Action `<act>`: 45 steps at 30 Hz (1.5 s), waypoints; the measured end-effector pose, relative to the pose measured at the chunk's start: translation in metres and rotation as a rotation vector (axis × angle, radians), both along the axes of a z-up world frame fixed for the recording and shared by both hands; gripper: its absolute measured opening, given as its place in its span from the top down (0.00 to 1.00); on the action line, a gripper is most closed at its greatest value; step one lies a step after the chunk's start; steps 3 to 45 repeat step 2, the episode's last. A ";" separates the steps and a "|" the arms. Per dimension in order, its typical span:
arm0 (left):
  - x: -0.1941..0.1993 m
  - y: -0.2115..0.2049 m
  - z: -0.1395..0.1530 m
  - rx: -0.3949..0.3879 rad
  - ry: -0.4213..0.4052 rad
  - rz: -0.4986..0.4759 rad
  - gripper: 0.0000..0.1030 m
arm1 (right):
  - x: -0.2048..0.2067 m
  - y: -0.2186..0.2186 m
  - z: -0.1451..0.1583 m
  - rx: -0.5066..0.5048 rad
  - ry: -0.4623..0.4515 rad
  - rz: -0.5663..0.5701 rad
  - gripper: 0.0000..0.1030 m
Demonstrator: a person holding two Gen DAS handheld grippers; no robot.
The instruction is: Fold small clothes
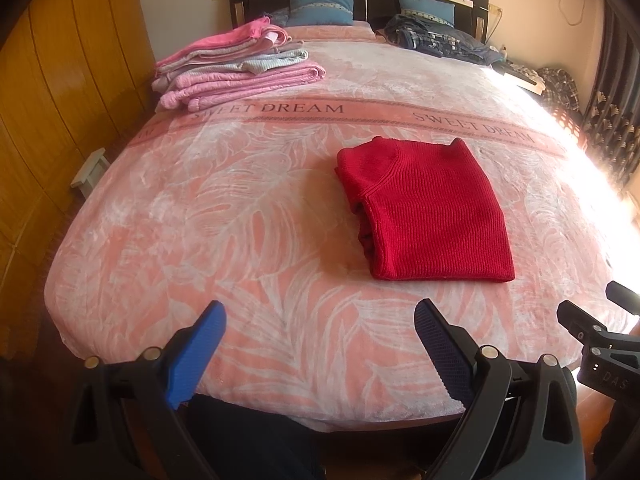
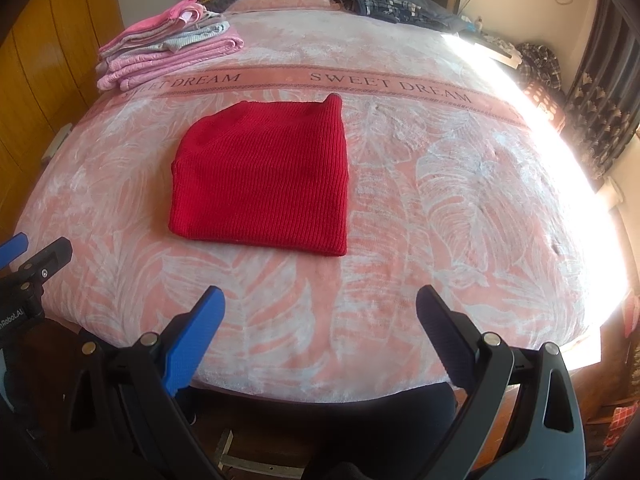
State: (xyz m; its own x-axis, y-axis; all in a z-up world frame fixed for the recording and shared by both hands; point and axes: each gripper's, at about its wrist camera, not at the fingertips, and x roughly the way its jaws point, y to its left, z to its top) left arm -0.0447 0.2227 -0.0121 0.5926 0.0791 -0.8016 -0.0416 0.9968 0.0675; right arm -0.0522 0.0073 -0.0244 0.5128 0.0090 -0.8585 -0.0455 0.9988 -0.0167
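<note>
left wrist view: a red knit sweater (image 1: 424, 210) lies folded into a neat rectangle on a pink leaf-print blanket (image 1: 248, 216) covering the bed, toward the near half and just short of the "sweet dream" band. the left gripper (image 1: 320, 316) hangs over the foot of the bed, jaws spread wide and holding nothing. in the right wrist view the right gripper (image 2: 320, 300) is likewise wide open and empty, well short of the sweater's near hem. a stack of folded pink and grey clothes (image 1: 236, 68) sits at the far left corner, well apart from the sweater; dark plaid bedding (image 1: 432, 36) is heaped by the headboard.

the ribbed knit looks soft, thick and limp rather than stiff, likely light enough for one gripper but apt to sag and unfold if lifted by a single layer. the surest hold is probably at the near hem corners, pinching all layers together, one gripper to each corner. the left side shows loose folded layers that could slip out.

open blanket surrounds the sweater on every side, with wide room to the right and ahead. the bed's near edge lies just below both grippers, and strong sunlight washes out the right edge.
</note>
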 end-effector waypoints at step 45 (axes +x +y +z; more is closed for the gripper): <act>0.000 0.000 0.000 -0.001 0.000 0.000 0.07 | 0.000 0.000 0.000 0.000 0.000 0.000 0.07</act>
